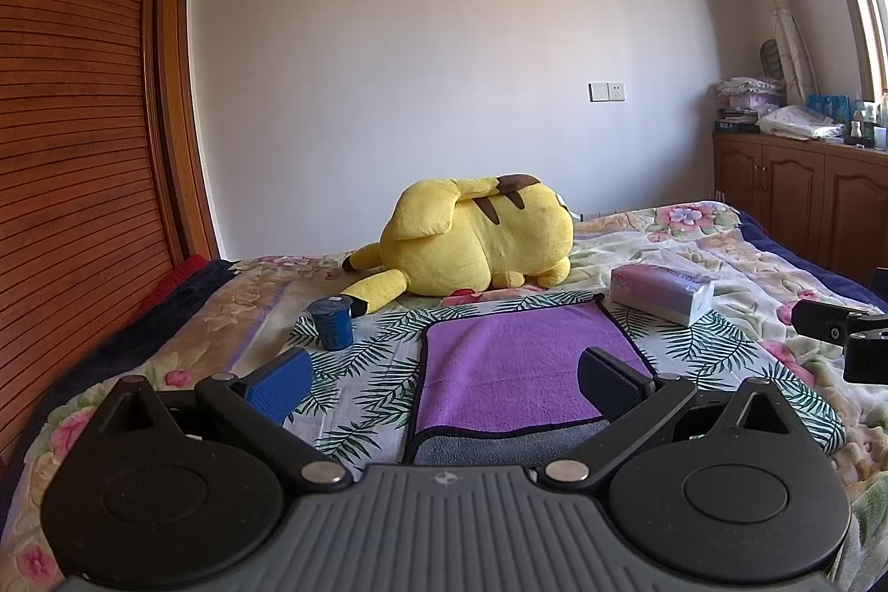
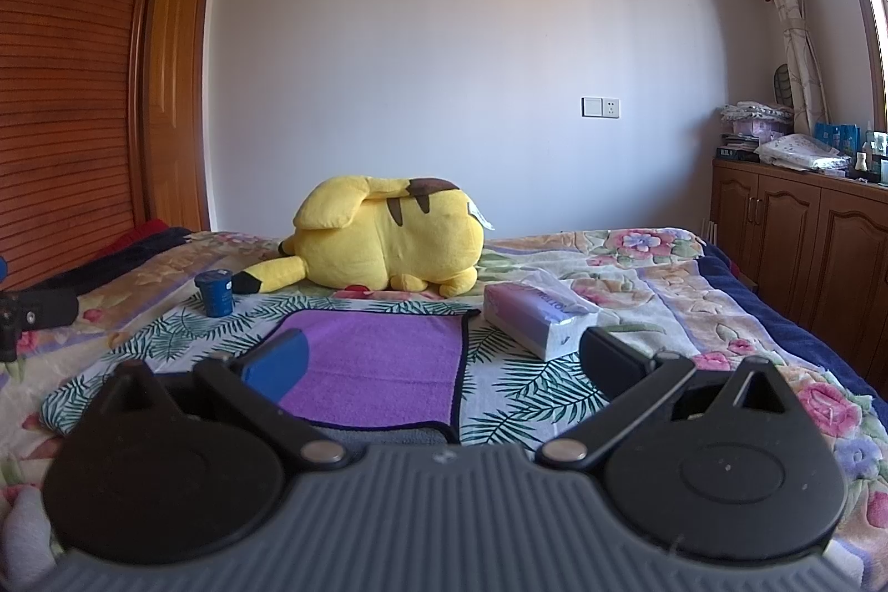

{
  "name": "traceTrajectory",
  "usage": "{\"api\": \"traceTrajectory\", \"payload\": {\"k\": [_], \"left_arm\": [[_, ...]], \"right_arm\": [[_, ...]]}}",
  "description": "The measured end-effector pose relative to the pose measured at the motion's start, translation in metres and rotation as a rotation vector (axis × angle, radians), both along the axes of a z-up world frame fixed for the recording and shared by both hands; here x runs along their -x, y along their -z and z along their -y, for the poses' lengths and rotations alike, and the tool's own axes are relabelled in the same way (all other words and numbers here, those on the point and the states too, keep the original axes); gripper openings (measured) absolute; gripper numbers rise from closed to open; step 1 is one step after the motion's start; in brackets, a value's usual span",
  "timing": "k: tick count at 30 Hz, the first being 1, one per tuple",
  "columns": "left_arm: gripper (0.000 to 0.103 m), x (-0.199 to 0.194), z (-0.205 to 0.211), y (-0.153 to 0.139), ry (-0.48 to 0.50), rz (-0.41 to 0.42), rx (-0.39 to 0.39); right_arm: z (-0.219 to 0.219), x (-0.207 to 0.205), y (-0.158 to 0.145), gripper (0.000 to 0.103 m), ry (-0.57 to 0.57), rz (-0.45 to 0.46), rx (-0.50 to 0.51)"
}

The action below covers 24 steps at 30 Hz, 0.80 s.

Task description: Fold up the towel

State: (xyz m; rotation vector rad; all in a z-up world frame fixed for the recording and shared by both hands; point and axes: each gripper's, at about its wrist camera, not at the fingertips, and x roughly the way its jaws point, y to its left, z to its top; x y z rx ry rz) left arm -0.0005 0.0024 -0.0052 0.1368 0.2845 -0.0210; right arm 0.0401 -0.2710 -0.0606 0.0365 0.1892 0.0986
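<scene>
Both grippers' jaws spread above the purple towel (image 1: 510,370), blue cup (image 1: 332,323) left, apparently tissue box (image 1: 663,292) right.

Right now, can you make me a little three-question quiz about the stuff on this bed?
1. True or false: the purple terry towel lies already folded over, with a grey layer showing at its near edge.
2. Which thing stands left of the towel? A) dark blue round cup B) white-and-purple tissue box C) yellow plush toy
3. Fill in: the left gripper and the right gripper both have their jaws ____.

Key: 1 true; 2 A; 3 open.
</scene>
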Motion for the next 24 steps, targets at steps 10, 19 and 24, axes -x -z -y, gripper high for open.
{"api": "traceTrajectory", "payload": {"k": [10,19,24], "left_arm": [[0.103,0.0001,-0.0001,0.0001,0.0,0.0,0.0],[0.103,-0.0009,-0.0017,0.0017,0.001,-0.009,-0.003],[0.103,-0.0059,-0.0026,0.0072,0.007,-0.055,0.004]], "right_arm": [[0.0,0.0,-0.0012,0.103,0.0,0.0,0.0],[-0.0012,0.0002,-0.003,0.103,-0.001,-0.003,-0.001],[0.0,-0.0036,-0.0003,0.103,-0.006,-0.026,0.004]]}}
